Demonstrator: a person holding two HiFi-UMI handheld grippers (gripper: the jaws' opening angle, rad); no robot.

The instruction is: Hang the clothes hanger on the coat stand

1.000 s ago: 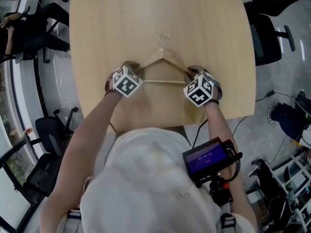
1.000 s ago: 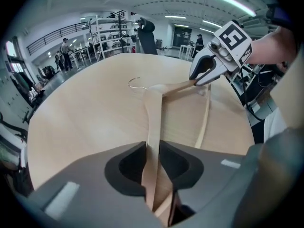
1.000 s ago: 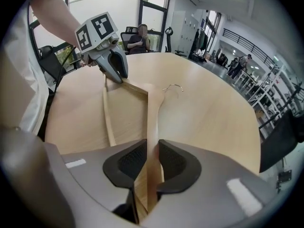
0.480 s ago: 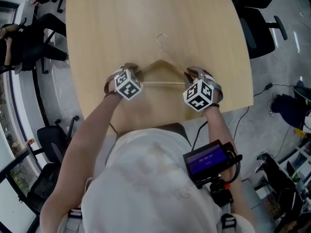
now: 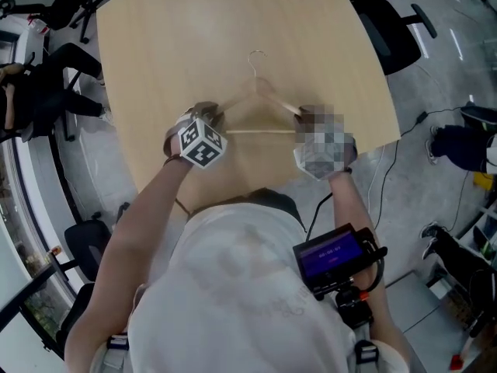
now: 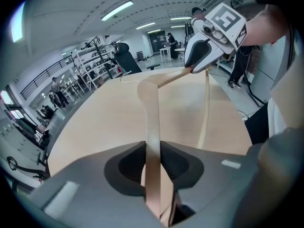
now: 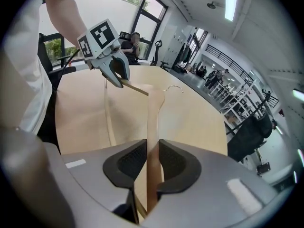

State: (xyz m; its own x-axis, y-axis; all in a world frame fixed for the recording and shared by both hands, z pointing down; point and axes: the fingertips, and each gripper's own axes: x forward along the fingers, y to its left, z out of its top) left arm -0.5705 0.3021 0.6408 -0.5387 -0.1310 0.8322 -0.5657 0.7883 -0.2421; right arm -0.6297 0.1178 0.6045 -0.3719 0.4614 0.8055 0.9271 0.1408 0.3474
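A wooden clothes hanger (image 5: 260, 103) with a metal hook (image 5: 255, 57) is held over the light wood table (image 5: 194, 37), hook pointing away from me. My left gripper (image 5: 210, 116) is shut on the hanger's left arm (image 6: 152, 141). The right gripper (image 5: 305, 116) is shut on the hanger's right arm (image 7: 153, 141); a mosaic patch covers its cube in the head view. Each gripper view shows the other gripper, the right one (image 6: 194, 65) and the left one (image 7: 119, 79), clamped on the far end. The hook (image 7: 173, 88) shows past the shoulder. No coat stand is in view.
Black office chairs stand at the table's left (image 5: 78, 61) and far right (image 5: 388, 29). Cables and a dark bag (image 5: 466, 146) lie on the grey floor at right. A small screen device (image 5: 334, 253) hangs at my chest. Racks and people fill the room behind.
Both grippers keep their hold on the hanger's ends. The head view has swung, so the table shifted left in the picture; the hanger looks blurred, as if moving with the grippers.
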